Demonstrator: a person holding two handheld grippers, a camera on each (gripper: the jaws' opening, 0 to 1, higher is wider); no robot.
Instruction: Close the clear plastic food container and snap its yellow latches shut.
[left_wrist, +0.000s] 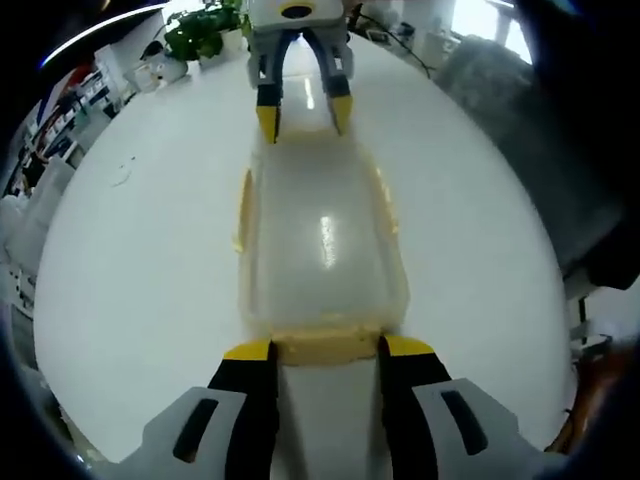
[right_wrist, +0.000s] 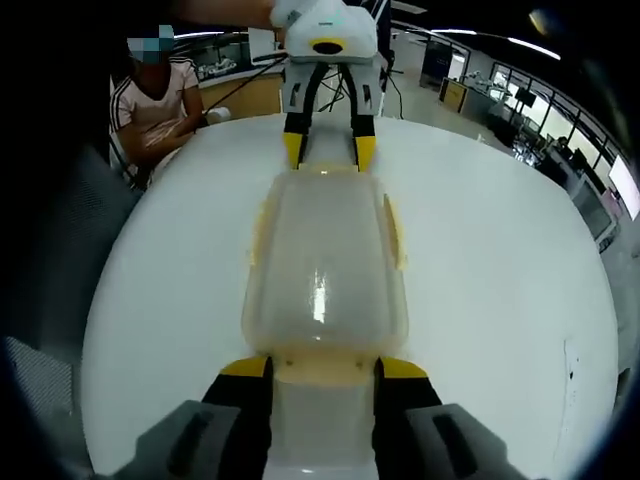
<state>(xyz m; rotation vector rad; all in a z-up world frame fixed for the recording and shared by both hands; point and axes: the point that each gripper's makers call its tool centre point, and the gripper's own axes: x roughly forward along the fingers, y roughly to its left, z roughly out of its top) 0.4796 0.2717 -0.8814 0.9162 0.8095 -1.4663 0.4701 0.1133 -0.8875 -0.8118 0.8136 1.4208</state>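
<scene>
Clear lidded container (left_wrist: 322, 245), yellow latches (left_wrist: 327, 347)

You work at a big white table (left_wrist: 150, 260), glossy, w/ ceiling light reflected on it. Behind it stands a green plant (left_wrist: 203, 28), and shelves (left_wrist: 60, 110) at one side. In right gripper view a person (right_wrist: 155, 95) sits at the table edge; an open office w/ desks (right_wrist: 470, 90) and ceiling lamps (right_wrist: 520, 42) is further back.
</scene>
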